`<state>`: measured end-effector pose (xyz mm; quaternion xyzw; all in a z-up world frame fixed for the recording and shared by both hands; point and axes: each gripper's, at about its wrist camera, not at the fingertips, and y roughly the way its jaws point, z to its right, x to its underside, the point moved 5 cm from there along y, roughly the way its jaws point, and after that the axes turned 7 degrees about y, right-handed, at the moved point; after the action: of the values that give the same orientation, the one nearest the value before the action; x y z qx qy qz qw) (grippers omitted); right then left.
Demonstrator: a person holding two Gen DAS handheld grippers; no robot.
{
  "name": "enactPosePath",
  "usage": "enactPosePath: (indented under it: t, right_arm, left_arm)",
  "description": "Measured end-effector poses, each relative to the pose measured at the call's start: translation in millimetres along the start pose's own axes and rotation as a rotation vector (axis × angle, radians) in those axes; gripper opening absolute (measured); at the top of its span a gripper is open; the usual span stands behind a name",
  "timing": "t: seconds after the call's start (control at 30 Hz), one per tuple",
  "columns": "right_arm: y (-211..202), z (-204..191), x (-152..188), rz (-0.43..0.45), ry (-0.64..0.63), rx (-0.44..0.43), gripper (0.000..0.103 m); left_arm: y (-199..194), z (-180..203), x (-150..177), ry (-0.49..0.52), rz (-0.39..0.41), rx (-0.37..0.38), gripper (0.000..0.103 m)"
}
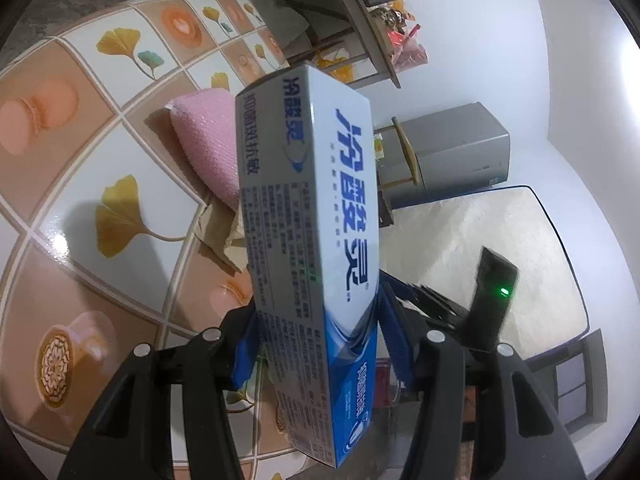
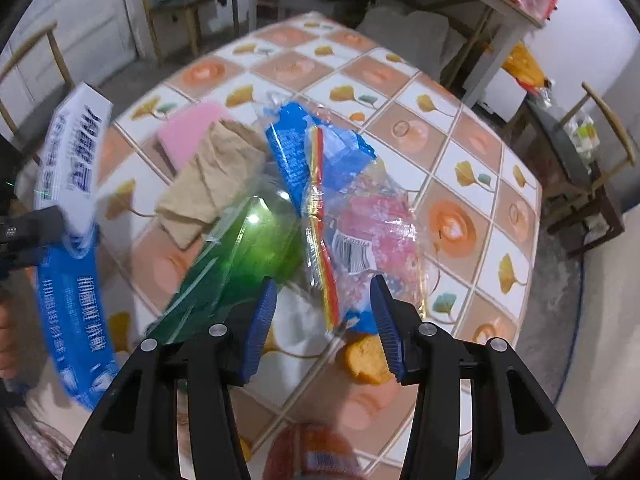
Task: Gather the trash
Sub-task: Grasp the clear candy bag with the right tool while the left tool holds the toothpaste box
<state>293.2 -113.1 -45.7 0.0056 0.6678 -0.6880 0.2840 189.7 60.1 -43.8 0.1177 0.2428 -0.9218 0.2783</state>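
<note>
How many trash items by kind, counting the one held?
Boxes: 1, toothpaste box held in left hand-held gripper
Sponges: 1, pink sponge
Paper: 1, brown paper
Bottles: 1, green bottle
Plastic wrappers: 1, clear wrapper
Orange scraps: 1, orange scrap
Total: 6

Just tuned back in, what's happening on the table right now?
The left gripper is shut on a white and blue toothpaste box and holds it up off the tiled table. The right gripper is open, its jaws on either side of the lower edge of a clear plastic wrapper that lies on the table by a green bottle. A pink sponge, a brown paper scrap and an orange piece also lie there uncollected.
</note>
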Motion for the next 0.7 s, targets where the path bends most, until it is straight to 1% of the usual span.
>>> enactPosePath:
  t: [0.03,0.2,0.27,0.3,0.37,0.7]
  right_arm:
    - [4.9,0.3,-1.8,-0.011,-0.015,0.021,0.043]
    - [21.4,3.0,-3.3,-0.065,-0.037,0.062,0.03]
    - [25.8,3.8,-2.7,-0.077,-0.038,0.079,0.017]
    - [26.4,4.9,-3.2,-0.08,-0.033,0.084,0.014]
    - [24.5,8.3,-2.8,-0.072,-0.018,0.088,0.012]
    - [0.9,22.9,0.1,-0.002,0.011,0.117,0.007]
  left_arm:
    - [0.4,-0.3,-0.1,-0.001,-0.003,0.004,0.052]
    - [2.8,-3.6,-4.6,-0.004,-0.006,0.014,0.052]
    - [3.3,-4.5,-5.4,-0.004,-0.008,0.014,0.052]
    - [3.1,-4.4,-5.3,-0.006,-0.008,0.015,0.052]
    - [3.5,-4.6,-5.1,-0.005,-0.009,0.015,0.052]
    - [6.0,5.0,-7.2,0.021,-0.001,0.027,0.052]
